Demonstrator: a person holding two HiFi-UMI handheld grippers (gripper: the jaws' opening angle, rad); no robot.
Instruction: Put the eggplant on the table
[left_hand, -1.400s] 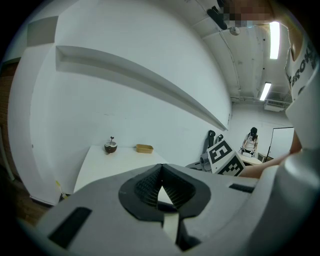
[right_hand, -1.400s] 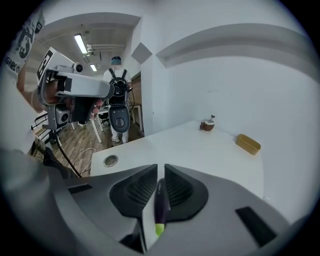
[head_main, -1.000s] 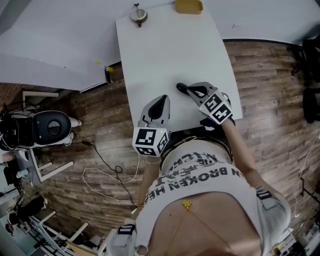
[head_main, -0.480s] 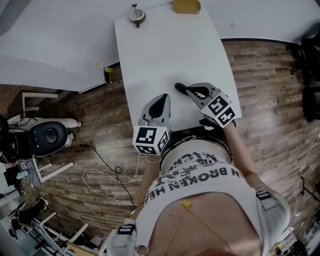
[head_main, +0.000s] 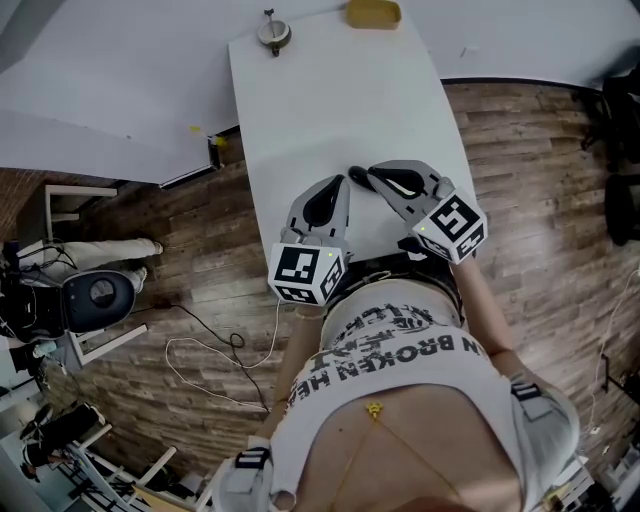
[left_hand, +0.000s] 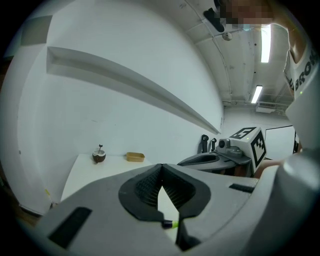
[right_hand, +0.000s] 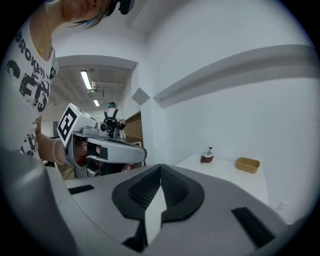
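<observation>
On the table (head_main: 300, 100), eggplant (head_main: 356, 177) lies beside right hand-held gripper (head_main: 376, 176) (jaws together).

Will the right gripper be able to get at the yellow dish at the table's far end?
Probably, with a long stretch: nothing lies on the table between the right gripper and the yellow dish. Its shut jaws must open first.

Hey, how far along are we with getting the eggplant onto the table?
Done, possibly: a small dark thing lies on the table between the gripper tips. It may be the eggplant, but it is too small to be sure. In hand: nothing. The right gripper and the left gripper are both shut and empty. Left: only confirming it.
</observation>
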